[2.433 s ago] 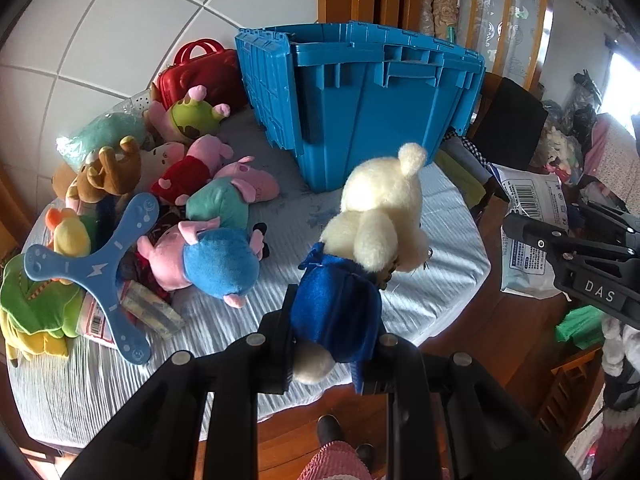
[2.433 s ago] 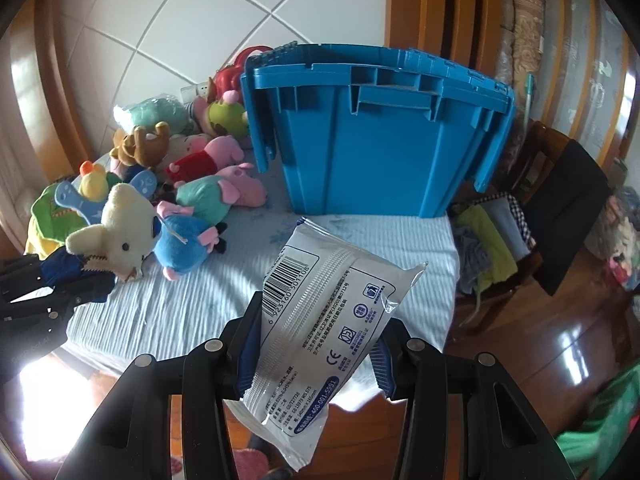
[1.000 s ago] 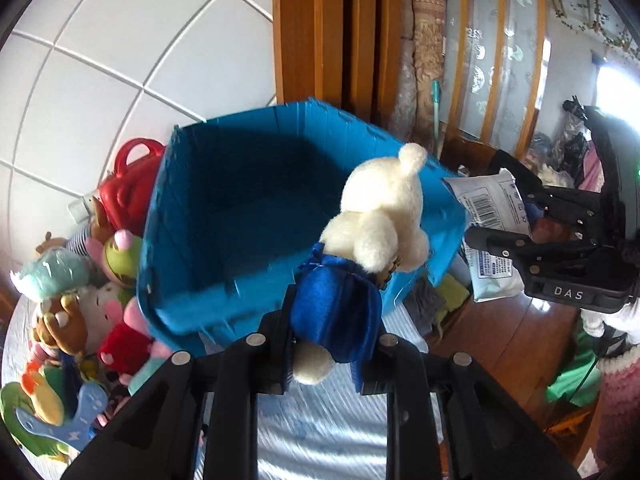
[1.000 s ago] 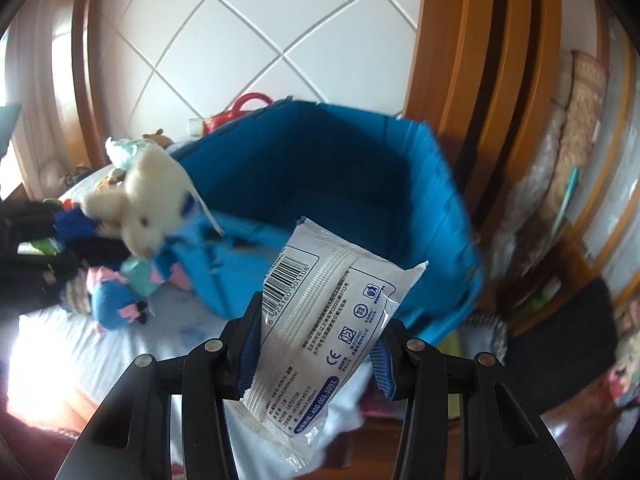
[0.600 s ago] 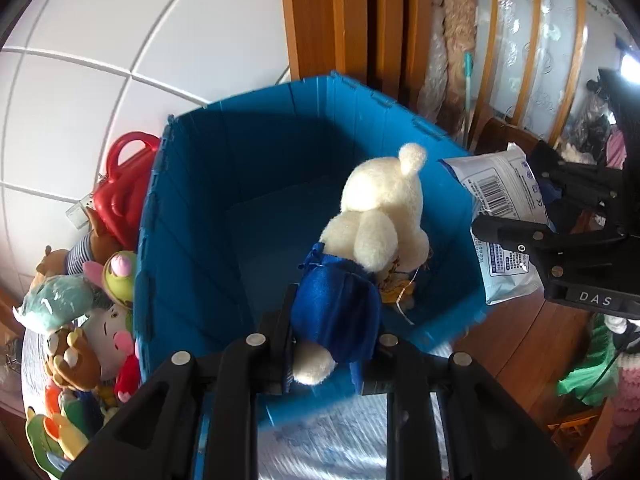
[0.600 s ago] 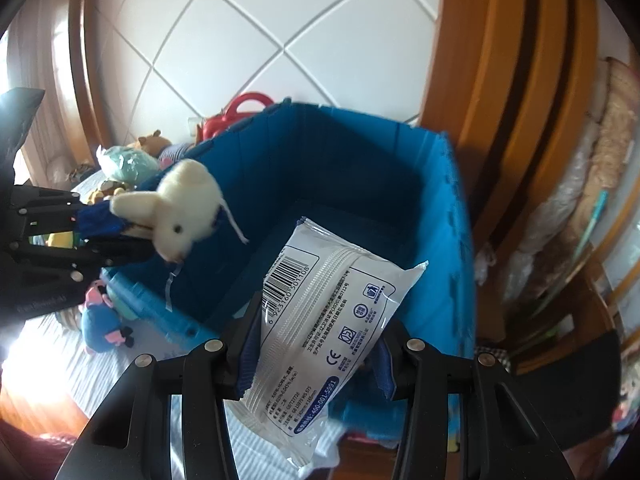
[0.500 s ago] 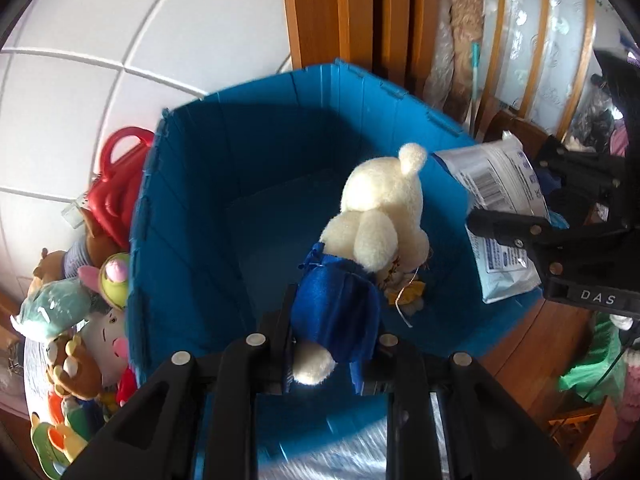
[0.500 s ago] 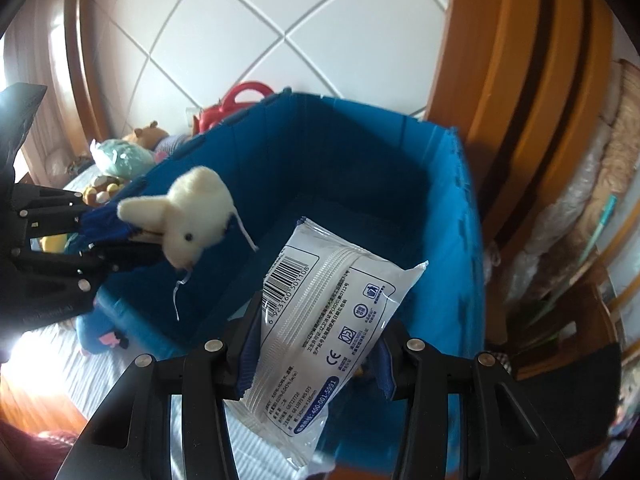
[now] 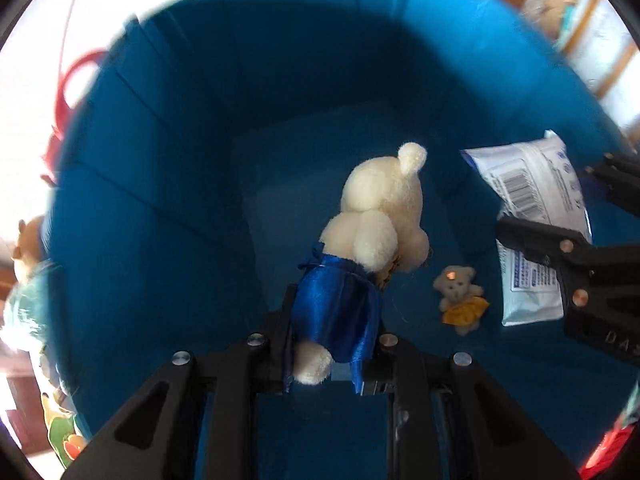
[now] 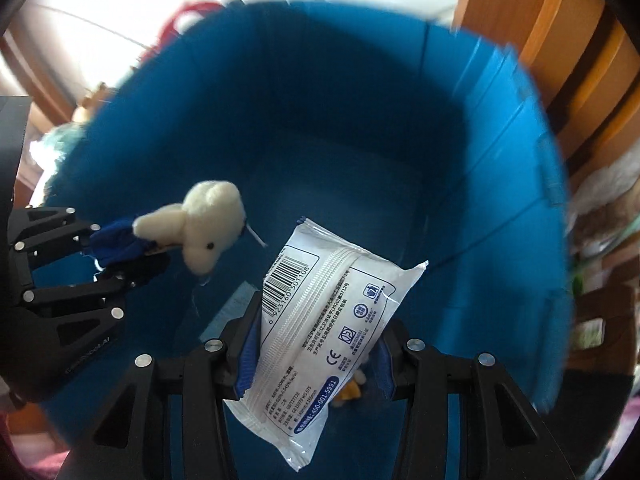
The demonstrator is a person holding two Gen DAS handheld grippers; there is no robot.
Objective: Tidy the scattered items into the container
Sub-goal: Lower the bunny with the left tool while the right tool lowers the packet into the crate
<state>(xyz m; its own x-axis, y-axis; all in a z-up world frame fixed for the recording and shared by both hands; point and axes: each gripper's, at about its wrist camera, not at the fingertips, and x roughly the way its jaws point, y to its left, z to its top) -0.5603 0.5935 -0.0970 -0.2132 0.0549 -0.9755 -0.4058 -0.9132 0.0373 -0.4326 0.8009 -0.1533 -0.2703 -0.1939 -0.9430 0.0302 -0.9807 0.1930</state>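
Toys blur past the left edge outside the blue container [image 9: 152, 184], whose walls fill both views. Centre frame in the left view, the left gripper [image 9: 332, 344] is clamped narrowly on the cream plush rabbit [image 9: 380, 216] by its blue satin dress, over the bin's floor. Lower right, a small teddy bear [image 9: 460, 296] lies on that floor. At right, the right gripper [image 10: 312, 344] pinches the white wipes packet [image 10: 332, 320], tilted, above the bin interior.
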